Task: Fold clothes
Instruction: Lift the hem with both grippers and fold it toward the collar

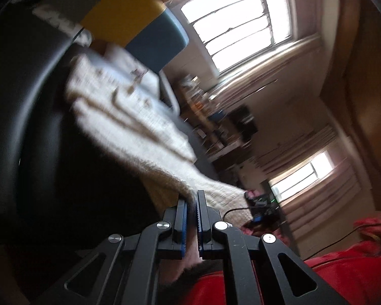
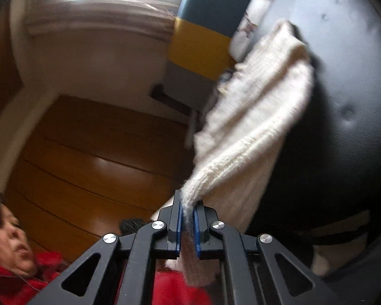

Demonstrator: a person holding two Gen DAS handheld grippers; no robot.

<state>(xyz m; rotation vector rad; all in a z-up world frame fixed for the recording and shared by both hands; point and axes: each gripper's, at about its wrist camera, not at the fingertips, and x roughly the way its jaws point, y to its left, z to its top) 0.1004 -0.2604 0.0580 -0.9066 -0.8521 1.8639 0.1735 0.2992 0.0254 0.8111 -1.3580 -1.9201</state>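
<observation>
The left gripper [image 1: 192,204] and right gripper [image 2: 188,203] are clenched on a cream sweater [image 2: 254,106]. Knit could be stretched, or slip from the jaws, if pulled apart.

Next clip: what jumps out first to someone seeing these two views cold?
A cream knitted sweater stretches across a black surface, one edge pinched in the left gripper, another in the right gripper. Behind it stands a blue and yellow chair back, below bright windows. The person's red top fills the bottom edge.

Two bright windows [image 1: 238,23] glare beyond the left claw, above cluttered shelves [image 1: 216,127]. Left of the right claw lies a glossy wooden floor [image 2: 94,157]; ahead stands a blue-and-yellow chair [image 2: 203,33].
</observation>
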